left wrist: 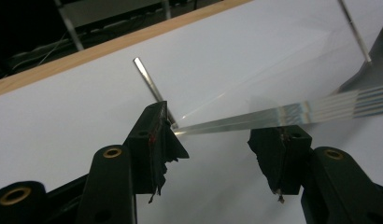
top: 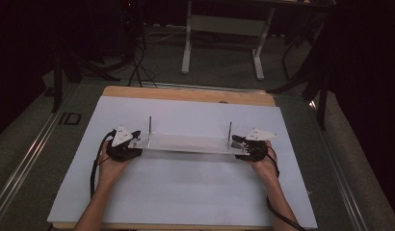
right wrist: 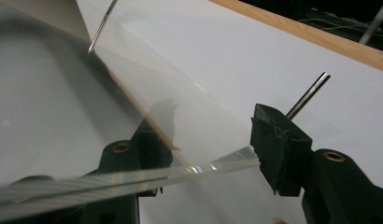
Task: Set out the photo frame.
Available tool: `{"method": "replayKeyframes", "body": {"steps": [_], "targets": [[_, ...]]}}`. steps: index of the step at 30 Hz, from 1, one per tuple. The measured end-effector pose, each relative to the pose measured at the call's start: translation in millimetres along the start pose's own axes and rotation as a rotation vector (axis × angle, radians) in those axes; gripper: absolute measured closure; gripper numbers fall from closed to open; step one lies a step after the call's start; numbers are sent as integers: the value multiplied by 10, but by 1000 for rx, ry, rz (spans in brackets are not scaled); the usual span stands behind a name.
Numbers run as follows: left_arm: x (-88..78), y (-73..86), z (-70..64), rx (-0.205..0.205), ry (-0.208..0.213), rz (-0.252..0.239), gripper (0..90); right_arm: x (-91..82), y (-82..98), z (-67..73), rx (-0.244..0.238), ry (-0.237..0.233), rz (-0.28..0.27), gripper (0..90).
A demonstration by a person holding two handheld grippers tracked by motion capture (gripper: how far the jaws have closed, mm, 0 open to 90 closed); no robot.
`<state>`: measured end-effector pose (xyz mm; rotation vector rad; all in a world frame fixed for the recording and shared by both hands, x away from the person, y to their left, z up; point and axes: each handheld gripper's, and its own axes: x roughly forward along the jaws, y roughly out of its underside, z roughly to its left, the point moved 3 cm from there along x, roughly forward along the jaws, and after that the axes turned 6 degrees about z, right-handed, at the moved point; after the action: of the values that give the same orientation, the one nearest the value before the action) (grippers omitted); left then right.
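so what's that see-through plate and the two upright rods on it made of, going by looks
The plate looks like clear acrylic, possibly glass: the white sheet shows straight through it, and its polished edge glints in layered bands in the left gripper view. The rods look like bare metal, thin and straight with a bright silvery sheen; which metal is unclear.

White sheet (top: 186, 187) on wooden table (top: 186, 94), metal table frame (top: 224, 29) behind
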<state>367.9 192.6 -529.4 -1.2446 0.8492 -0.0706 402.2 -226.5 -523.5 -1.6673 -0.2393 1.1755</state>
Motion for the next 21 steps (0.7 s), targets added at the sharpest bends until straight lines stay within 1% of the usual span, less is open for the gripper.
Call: {"method": "replayKeyframes", "body": {"steps": [2,4,8,13,15,16,18,21], "targets": [[8,-24,-2,-10,17,-16,457,-1,-22,-17,15,-1,-3,479],[21,-45,-4,-20,27,-32,457,-1,-31,-22,18,1,-4,483],[48,-76,24,-57,53,-48,439,-5,-71,-44,21,8,-6,496],[53,-86,44,-57,62,-54,440,-6,-84,-56,26,8,-4,498],[50,-93,51,-55,57,-55,429,-5,-91,-58,33,8,-5,499],[51,-100,54,-56,50,-60,409,-5,-94,-60,34,8,-5,498],[51,-110,59,-55,50,-60,378,-6,-99,-65,34,7,-2,499],[53,-136,67,-57,65,-68,349,-4,-109,-69,36,10,-2,500]]}}
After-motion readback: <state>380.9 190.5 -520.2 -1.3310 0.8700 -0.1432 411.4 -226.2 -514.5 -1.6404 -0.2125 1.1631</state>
